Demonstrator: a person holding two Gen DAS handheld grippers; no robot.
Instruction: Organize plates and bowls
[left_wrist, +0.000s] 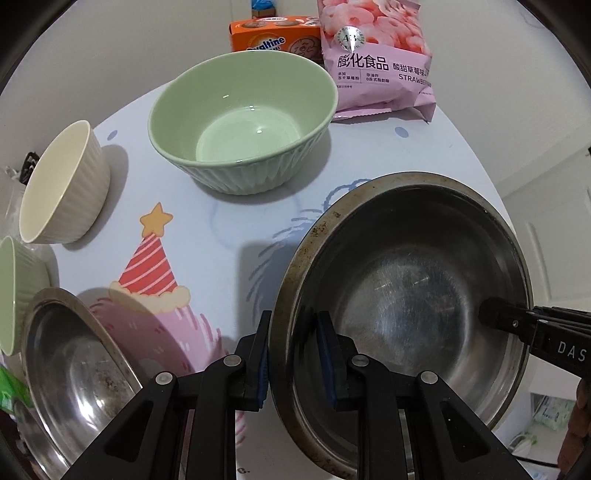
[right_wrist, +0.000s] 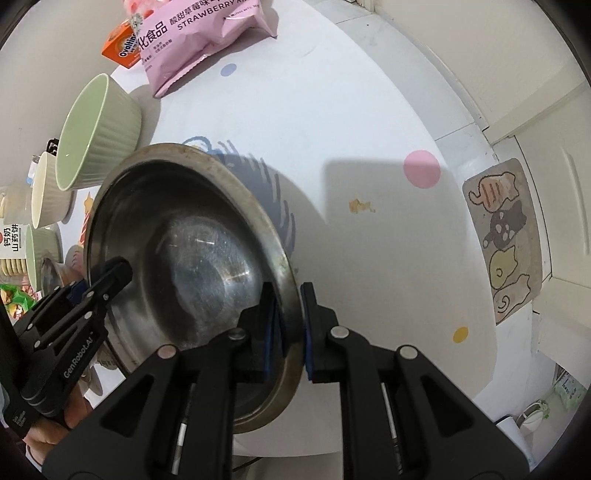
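A large steel bowl (left_wrist: 399, 295) sits on the round white table (left_wrist: 221, 229), seen also in the right wrist view (right_wrist: 184, 236). My left gripper (left_wrist: 295, 354) has its two pads closed on the bowl's left rim. My right gripper (right_wrist: 290, 325) has its pads closed on the opposite rim; it also shows in the left wrist view (left_wrist: 517, 325). A large green ribbed bowl (left_wrist: 243, 122) stands behind. A cream ribbed bowl (left_wrist: 62, 184), a smaller green bowl (left_wrist: 14, 291) and a second steel bowl (left_wrist: 77, 365) stand at the left.
A pink strawberry snack bag (left_wrist: 376, 55) and an orange Ovaltine box (left_wrist: 273, 35) lie at the table's back. Snack packets (right_wrist: 11, 251) sit at the far left. A cat-print floor mat (right_wrist: 506, 236) lies beyond the table's right edge.
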